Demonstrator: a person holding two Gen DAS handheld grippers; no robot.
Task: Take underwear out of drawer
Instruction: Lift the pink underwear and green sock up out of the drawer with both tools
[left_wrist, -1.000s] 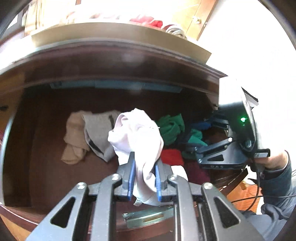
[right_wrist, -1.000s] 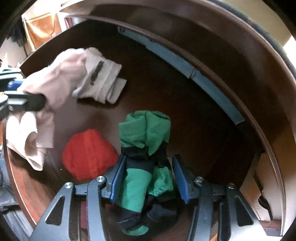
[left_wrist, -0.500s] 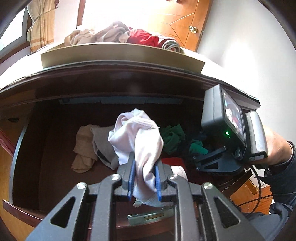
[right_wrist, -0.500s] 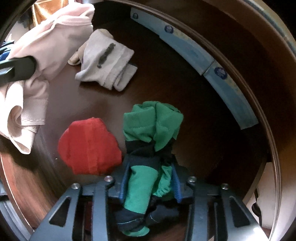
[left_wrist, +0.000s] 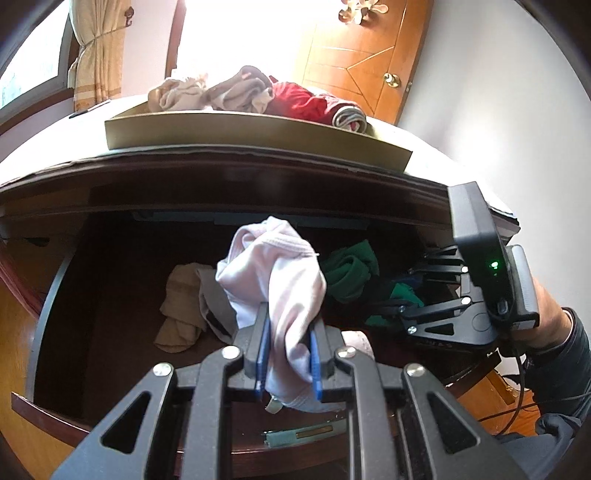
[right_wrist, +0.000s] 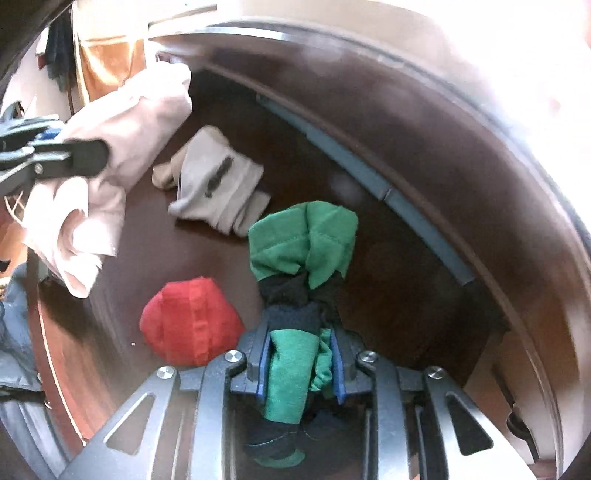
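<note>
Left gripper (left_wrist: 286, 356): you are clamping the pink underwear (left_wrist: 275, 273) between narrow jaws, gripped low on the bunch so most of the cloth is standing up clear of the drawer (left_wrist: 55, 302) floor. It is hanging above the open drawer, not yet out past the front edge.

Right gripper (right_wrist: 300, 363): the jaws have just been closing, and the pads are now pressing both sides of the green underwear (right_wrist: 304, 240), with its dark waistband bunched at the pinch. You are taking it from above, probably so the whole garment is lifting as one lump.

Remaining in the drawer: a red pair (right_wrist: 192, 326) lying just left of the green one, and a grey pair (right_wrist: 218, 186) further back with a beige piece (left_wrist: 177, 306) beside it.

On the dresser top, the tray (left_wrist: 240, 127) is already holding several garments, so it is likely where both loads are going.
</note>
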